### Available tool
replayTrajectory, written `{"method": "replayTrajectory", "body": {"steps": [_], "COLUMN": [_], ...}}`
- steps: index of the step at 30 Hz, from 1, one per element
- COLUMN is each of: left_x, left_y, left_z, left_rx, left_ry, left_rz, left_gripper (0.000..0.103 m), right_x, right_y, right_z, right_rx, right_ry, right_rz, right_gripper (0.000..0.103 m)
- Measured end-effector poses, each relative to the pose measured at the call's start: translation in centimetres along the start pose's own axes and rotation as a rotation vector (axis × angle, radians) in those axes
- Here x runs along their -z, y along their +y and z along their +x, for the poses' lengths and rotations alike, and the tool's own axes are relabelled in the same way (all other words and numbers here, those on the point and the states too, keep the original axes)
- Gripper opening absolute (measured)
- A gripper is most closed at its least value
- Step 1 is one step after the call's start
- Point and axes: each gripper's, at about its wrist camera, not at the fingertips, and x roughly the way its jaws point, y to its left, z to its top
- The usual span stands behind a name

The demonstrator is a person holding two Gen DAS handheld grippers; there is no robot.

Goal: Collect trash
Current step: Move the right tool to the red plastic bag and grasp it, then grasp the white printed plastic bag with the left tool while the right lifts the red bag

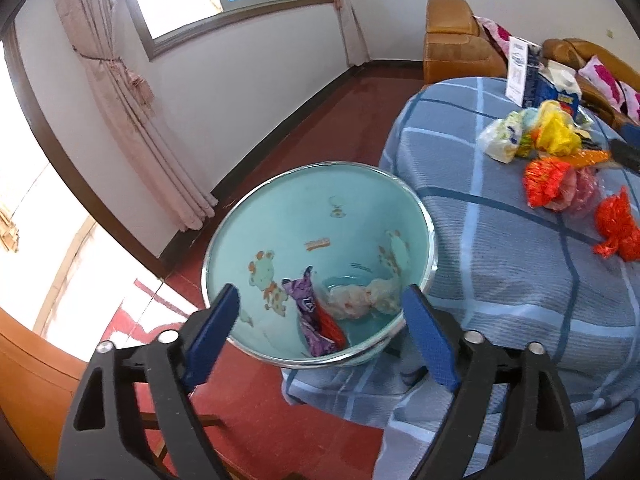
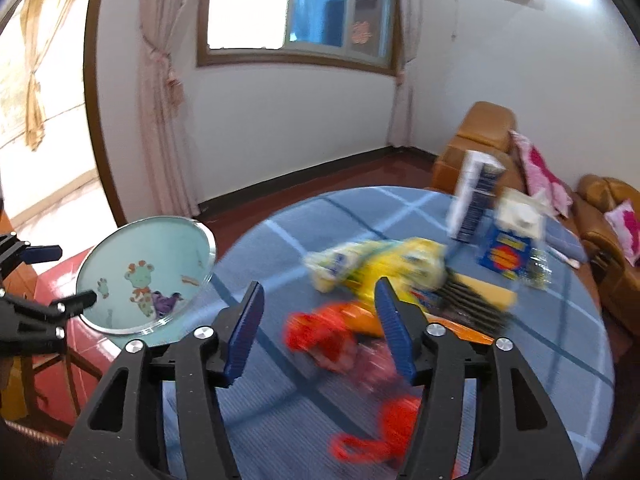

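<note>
A light-blue bin (image 1: 280,216) with cartoon prints stands beside the round table and holds a purple wrapper (image 1: 310,320) and a pale crumpled bag (image 1: 364,298). My left gripper (image 1: 324,312) is open and empty just above the bin's near rim. The bin (image 2: 136,248) also shows in the right wrist view. My right gripper (image 2: 320,328) is open and empty above the table, over a red-orange wrapper (image 2: 320,332). Another red bag (image 2: 384,428) lies nearer. Yellow bags (image 2: 384,268) lie beyond. The same pile shows in the left wrist view (image 1: 548,178).
The table wears a blue checked cloth (image 1: 500,264). Cartons (image 2: 476,200) and a blue box (image 2: 504,252) stand at its far side. Orange sofas (image 2: 480,140) with pink cushions lie behind. The floor is red; curtains and a window line the walls.
</note>
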Motion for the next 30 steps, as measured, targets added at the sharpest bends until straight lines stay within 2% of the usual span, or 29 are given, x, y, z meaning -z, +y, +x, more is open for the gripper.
{"method": "replayTrajectory", "body": {"steps": [4, 8, 13, 19, 20, 23, 24, 27, 30], "left_x": [0.7, 1.3, 1.3, 1.2, 1.2, 1.2, 1.1, 0.8, 0.4], "left_y": [-2.0, -3.7, -4.0, -3.5, -3.5, -3.6, -3.7, -3.9, -4.4], "left_z": [0.2, 0.3, 0.1, 0.1, 0.1, 0.1, 0.1, -0.3, -0.7], "left_rx": [0.027, 0.054, 0.067, 0.077, 0.079, 0.089, 0.091, 0.099, 0.108], "left_ry": [0.008, 0.017, 0.016, 0.018, 0.019, 0.020, 0.019, 0.012, -0.002], "left_rz": [0.032, 0.074, 0.075, 0.052, 0.052, 0.053, 0.052, 0.054, 0.063], "left_gripper": [0.087, 0.087, 0.087, 0.087, 0.087, 0.087, 0.087, 0.087, 0.087], "right_x": [2.5, 5.5, 8.1, 9.1, 9.2, 9.9, 10.0, 10.0, 9.6], "right_y": [-4.6, -8.2, -8.9, -7.9, -7.9, -8.0, -8.1, -8.4, -9.0], "right_z": [-3.4, -4.8, -4.5, -2.7, -2.5, -1.5, -1.3, -2.0, -3.5], "right_rx": [0.096, 0.163, 0.133, 0.054, 0.045, -0.008, -0.028, -0.055, -0.042], "right_ry": [0.000, 0.038, 0.092, 0.145, 0.153, 0.198, 0.207, 0.189, 0.155], "right_rz": [0.076, 0.167, 0.206, 0.212, 0.215, 0.239, 0.249, 0.271, 0.268], "right_gripper": [0.061, 0.061, 0.061, 0.059, 0.055, 0.023, 0.018, 0.012, 0.012]}}
